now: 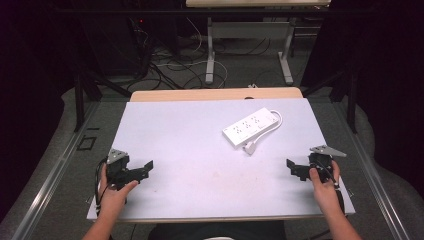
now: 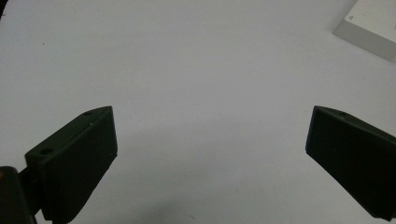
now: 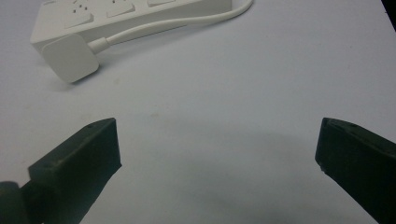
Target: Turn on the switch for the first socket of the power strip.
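The white power strip (image 1: 250, 127) is being left lying far right of centre on the table (image 1: 190, 165), its plug (image 3: 71, 57) beside it. Both the left gripper (image 2: 210, 135) and right gripper (image 3: 217, 144) are being held wide, empty. Stiff, light, smooth plastic is being judged; its narrow sides are being favoured for gripping.

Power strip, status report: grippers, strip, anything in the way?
Left gripper and right gripper open, empty. Power strip flat on table, plug lying beside it. Nothing between grippers and strip.
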A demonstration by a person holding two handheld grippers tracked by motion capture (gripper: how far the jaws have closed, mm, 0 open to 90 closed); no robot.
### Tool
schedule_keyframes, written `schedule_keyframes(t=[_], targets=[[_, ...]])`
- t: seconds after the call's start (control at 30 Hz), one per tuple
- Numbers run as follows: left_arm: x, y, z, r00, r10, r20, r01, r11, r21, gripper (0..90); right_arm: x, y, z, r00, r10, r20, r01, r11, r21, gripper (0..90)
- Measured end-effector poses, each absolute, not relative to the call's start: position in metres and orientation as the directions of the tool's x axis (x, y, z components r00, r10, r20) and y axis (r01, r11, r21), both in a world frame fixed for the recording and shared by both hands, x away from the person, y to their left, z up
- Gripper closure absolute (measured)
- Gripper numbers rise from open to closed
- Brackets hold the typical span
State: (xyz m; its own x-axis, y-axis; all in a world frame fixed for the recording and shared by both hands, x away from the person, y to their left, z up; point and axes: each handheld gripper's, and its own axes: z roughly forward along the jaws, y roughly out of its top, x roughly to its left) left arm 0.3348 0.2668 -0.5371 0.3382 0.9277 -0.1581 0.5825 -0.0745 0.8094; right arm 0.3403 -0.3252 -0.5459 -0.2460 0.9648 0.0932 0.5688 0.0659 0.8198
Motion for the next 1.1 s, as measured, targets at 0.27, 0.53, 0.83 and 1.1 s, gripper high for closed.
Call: schedule_keyframes(t=[0.27,0.53,0.83,1.1], targets=[[0.335,0.267,-0.537,0.342,0.926,-0.158,0.582,-0.076,0.810,2.2,0.341,-0.329,-0.556,-0.239,0.966,0.094,0.580,0.065,0.812,0.2],[0.335,0.267,-0.537,0.346,0.925,-0.155,0.579,-0.080,0.811,2.2,0.341,-0.329,-0.562,-0.232,0.966,0.114,0.601,0.050,0.797,0.5],[0.335,0.266,-0.537,0.349,0.925,-0.151,0.584,-0.088,0.807,2.2,0.342,-0.326,-0.565,-0.248,0.963,0.110,0.600,0.063,0.798,0.6],[0.336,0.266,-0.537,0.350,0.924,-0.153,0.583,-0.086,0.808,2.2,0.342,-0.323,-0.567,-0.264,0.958,0.112,0.608,0.075,0.790,0.8]])
